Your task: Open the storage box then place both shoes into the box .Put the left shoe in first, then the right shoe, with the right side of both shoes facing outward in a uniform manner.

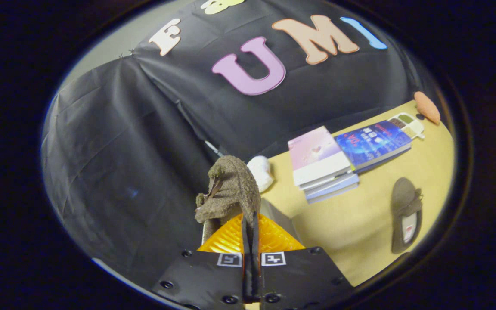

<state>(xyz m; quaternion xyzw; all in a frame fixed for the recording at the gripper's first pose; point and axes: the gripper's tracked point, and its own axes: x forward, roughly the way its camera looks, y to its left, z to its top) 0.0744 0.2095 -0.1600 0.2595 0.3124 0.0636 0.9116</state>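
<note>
1. in the gripper view, the gripper (250,224) has its two fingers pressed almost together, pinching the back edge of a fuzzy brown shoe (230,189) that stands up off the table just ahead of the fingertips.
2. the held shoe hangs in front of the black booth wall, toe pointing up and away from the fingers.
3. just beyond that shoe, a small white object (261,171) sits at the edge of the yellow table (360,224).
4. the second shoe (406,214) lies flat on the table, well apart from the held shoe, its opening showing.
5. a stack of books (323,165) lies between the two shoes, further back; a blue book (373,144) rests beside it.
6. whether the storage box is here, i cannot tell.
</note>
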